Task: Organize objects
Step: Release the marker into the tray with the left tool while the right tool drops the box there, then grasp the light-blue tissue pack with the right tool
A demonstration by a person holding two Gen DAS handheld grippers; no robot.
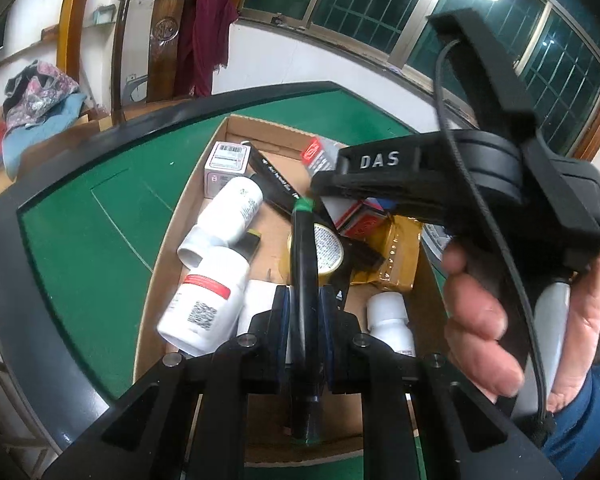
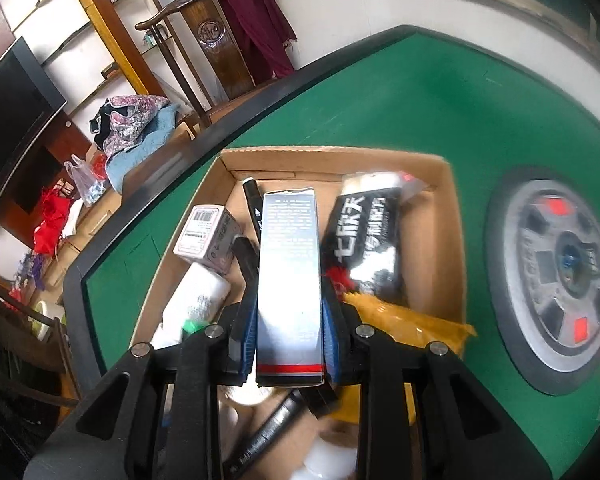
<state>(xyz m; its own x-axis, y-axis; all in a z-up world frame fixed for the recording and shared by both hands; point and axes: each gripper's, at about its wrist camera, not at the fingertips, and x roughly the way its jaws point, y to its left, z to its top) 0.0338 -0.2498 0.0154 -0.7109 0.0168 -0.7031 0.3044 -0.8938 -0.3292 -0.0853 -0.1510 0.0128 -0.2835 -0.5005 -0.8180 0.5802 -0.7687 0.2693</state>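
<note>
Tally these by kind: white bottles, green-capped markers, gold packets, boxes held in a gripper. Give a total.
White bottles: 3 clearly seen
Green-capped marker, in the left gripper: 1
Gold packet: 1
Tall box, in the right gripper: 1
Total: 6

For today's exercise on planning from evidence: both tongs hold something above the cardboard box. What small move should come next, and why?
Probably lower the right tongs and release the tall blue-grey carton into the cardboard box. It already hangs over the box's contents, beside the black packet, while the left tongs grip a black green-capped marker.
</note>
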